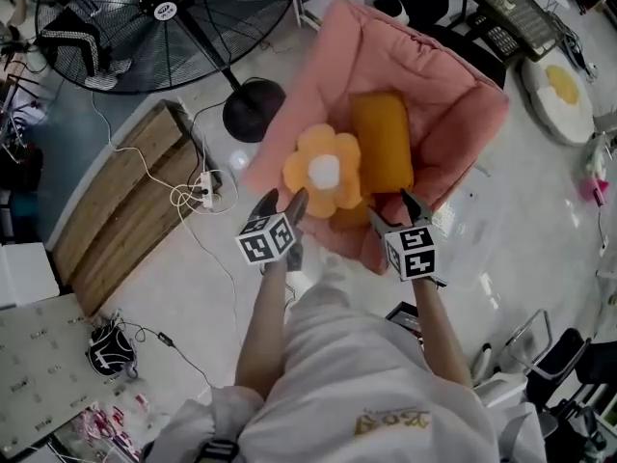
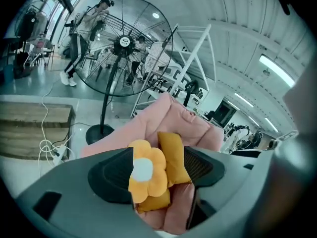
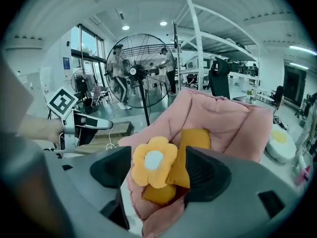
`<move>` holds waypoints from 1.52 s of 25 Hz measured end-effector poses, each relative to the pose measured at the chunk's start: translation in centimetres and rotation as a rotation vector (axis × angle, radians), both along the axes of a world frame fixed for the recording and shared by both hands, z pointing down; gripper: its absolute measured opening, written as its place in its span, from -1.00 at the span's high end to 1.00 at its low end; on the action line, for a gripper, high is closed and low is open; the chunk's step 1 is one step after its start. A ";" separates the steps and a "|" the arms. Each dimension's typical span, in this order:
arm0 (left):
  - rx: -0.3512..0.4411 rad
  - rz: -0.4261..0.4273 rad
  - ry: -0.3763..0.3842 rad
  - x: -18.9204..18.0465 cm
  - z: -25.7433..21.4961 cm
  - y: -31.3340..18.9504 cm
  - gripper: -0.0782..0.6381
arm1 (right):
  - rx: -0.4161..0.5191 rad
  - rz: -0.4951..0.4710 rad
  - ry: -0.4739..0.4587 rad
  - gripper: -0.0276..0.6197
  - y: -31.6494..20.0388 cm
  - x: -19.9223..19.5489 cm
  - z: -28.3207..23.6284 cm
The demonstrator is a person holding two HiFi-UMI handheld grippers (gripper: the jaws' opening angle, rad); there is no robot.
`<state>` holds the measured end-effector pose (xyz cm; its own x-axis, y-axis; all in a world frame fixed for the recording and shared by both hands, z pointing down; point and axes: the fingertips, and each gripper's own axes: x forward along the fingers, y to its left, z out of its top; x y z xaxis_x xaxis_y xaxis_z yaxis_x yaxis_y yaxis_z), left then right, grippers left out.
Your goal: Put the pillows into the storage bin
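In the pink storage bin (image 1: 453, 114): a flower pillow (image 1: 324, 170), a long orange pillow (image 1: 381, 138) leaning behind it, and a smaller orange pillow (image 3: 157, 192) tucked under the flower. All three lie inside its padded walls.
Left gripper (image 1: 282, 199): at the bin's near edge, jaws parted with nothing between the pads. The pillows seen through the gap lie farther in.
Right gripper (image 1: 391, 210): just beside the left gripper at the same near edge, jaws likewise spread and gripping nothing.
Task so far: I'd judge these three pillows are in, so the job looks nearly done.
Maybe left: a fried-egg cushion (image 1: 559, 90) on the floor, well off the bin's right side, if it counts as a pillow.
Around the bin: a big floor fan (image 1: 164, 13) stands past its left side. A wooden board (image 1: 130, 201) and a power strip (image 1: 206, 189) lie further left.
In the way: nothing between the grippers and the bin. The loose cable left of the bin looks like something to step over.
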<state>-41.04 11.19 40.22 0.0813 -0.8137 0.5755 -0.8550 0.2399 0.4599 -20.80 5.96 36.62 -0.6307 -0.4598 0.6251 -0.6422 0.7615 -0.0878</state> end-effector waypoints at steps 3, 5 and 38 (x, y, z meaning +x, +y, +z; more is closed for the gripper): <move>-0.028 0.002 0.009 -1.2 1.5 -1.6 -0.15 | -0.015 -0.020 0.030 -0.14 -1.8 -1.6 1.4; -0.053 0.002 0.018 -1.9 2.7 -2.2 -0.15 | -0.030 -0.033 0.048 -0.13 -2.6 -2.6 2.6; -0.421 -0.054 0.117 -4.4 26.5 -4.2 -0.11 | -0.171 -0.245 0.347 -0.14 -9.9 -9.2 25.0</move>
